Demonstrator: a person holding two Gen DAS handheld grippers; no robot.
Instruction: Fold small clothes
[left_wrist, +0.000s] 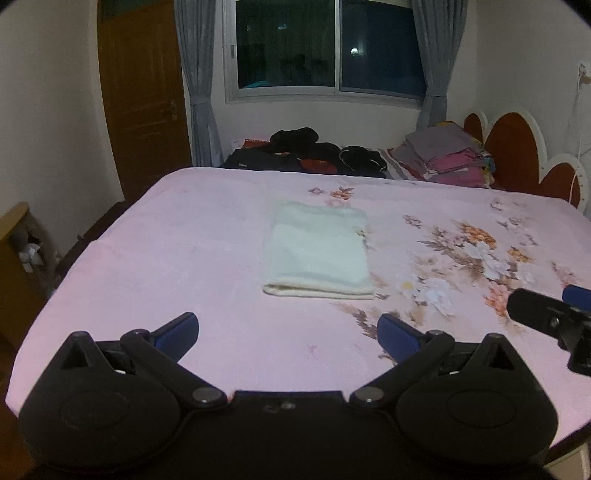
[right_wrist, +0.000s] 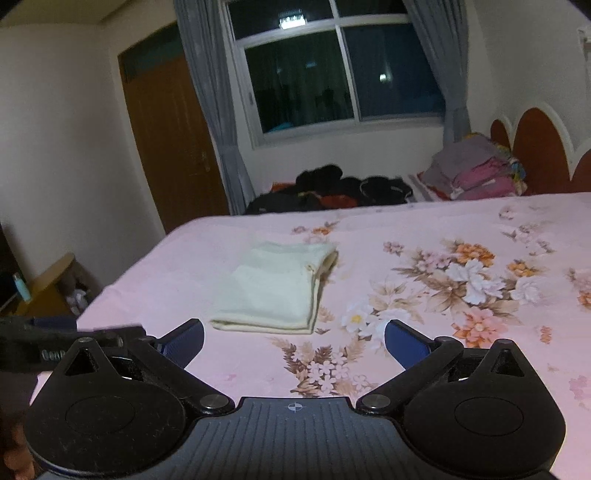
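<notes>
On pink bedspread (left_wrist: 207, 236): folded white cloth (left_wrist: 317, 251) (both grippers agape, empty)

The bed (left_wrist: 184, 240) has a pink cover with flowers. A folded pale cloth (left_wrist: 319, 251) lies flat on it, with dark clothes (left_wrist: 306, 151) at the far edge

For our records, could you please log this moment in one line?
left gripper: open | right gripper: open | cloth: folded on bed
</notes>
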